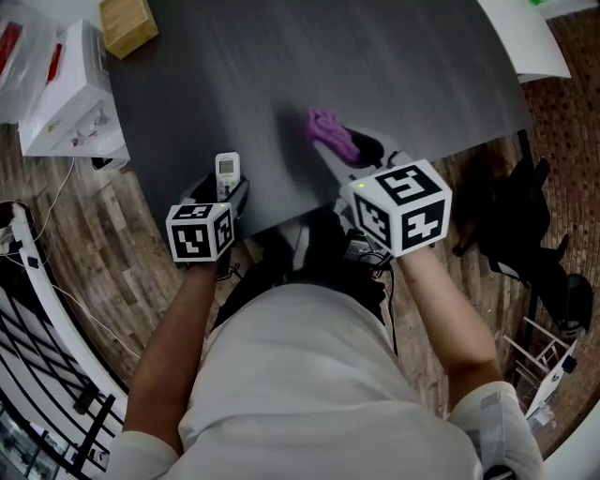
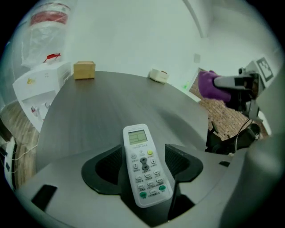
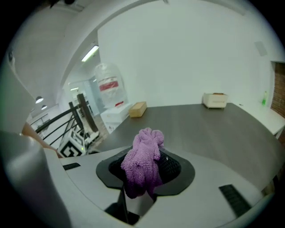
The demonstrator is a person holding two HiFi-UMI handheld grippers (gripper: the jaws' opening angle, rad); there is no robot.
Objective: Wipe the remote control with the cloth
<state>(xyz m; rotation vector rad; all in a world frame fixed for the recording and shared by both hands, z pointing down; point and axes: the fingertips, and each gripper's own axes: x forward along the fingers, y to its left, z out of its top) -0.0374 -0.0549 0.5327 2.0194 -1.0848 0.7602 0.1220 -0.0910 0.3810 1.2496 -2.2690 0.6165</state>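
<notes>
A white remote control (image 1: 228,169) with a small screen and rows of buttons sits between the jaws of my left gripper (image 1: 223,187), at the near edge of the dark grey table (image 1: 375,66). In the left gripper view the remote control (image 2: 143,164) fills the gap between the black pads (image 2: 104,162), its screen end pointing out over the table; my left gripper (image 2: 143,152) is shut on it. My right gripper (image 1: 361,150) is shut on a bunched purple cloth (image 1: 328,131), held to the right of the remote. The cloth (image 3: 143,160) hides the inner faces of the right gripper (image 3: 144,168).
A white appliance box (image 1: 70,94) and a small cardboard box (image 1: 127,23) stand at the table's far left. A small white box (image 3: 215,100) sits at the far edge. A black railing (image 1: 37,375) is on the left, a dark stand (image 1: 525,216) on the right over the wooden floor.
</notes>
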